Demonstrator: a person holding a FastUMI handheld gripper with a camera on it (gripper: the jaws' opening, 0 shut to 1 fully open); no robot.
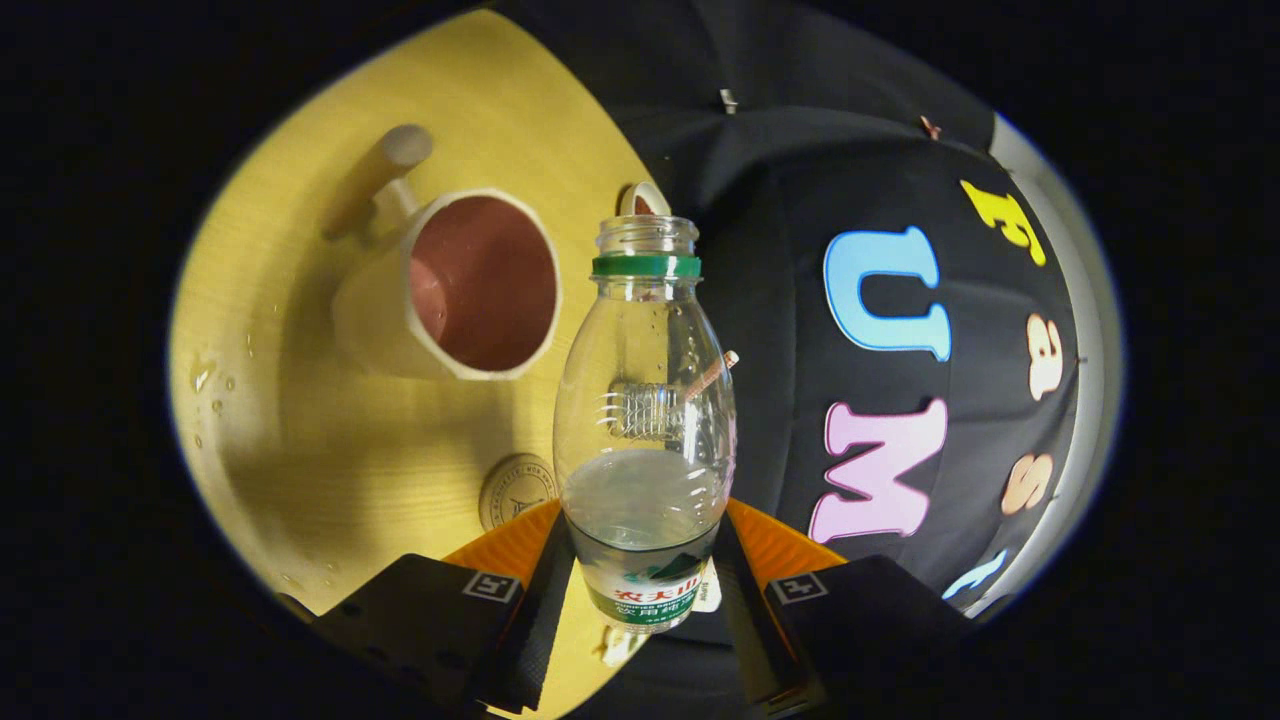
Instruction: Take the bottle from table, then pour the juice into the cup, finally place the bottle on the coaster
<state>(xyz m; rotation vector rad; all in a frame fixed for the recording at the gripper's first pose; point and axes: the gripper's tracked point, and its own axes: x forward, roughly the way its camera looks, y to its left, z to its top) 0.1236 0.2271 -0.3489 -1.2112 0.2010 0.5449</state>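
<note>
My gripper [645, 590] is shut on a clear plastic bottle [645, 400] with a green neck ring and no cap; both fingers press on its labelled lower body. Clear liquid sits low in the bottle, up to about a third. The whole view is rolled, so the wooden table [300, 450] stands steeply to the left. A white cup [450, 290] with a reddish-brown inside and a handle stands on the table, left of the bottle's neck and apart from it. A small round coaster [515, 490] lies on the table just left of the bottle's lower body, beside my left finger.
Several water drops [205, 375] lie on the table far from the cup. A small white ring-shaped thing [640, 198] peeks out behind the bottle's mouth at the table's edge. The black cloth wall [780, 330] stands behind the bottle.
</note>
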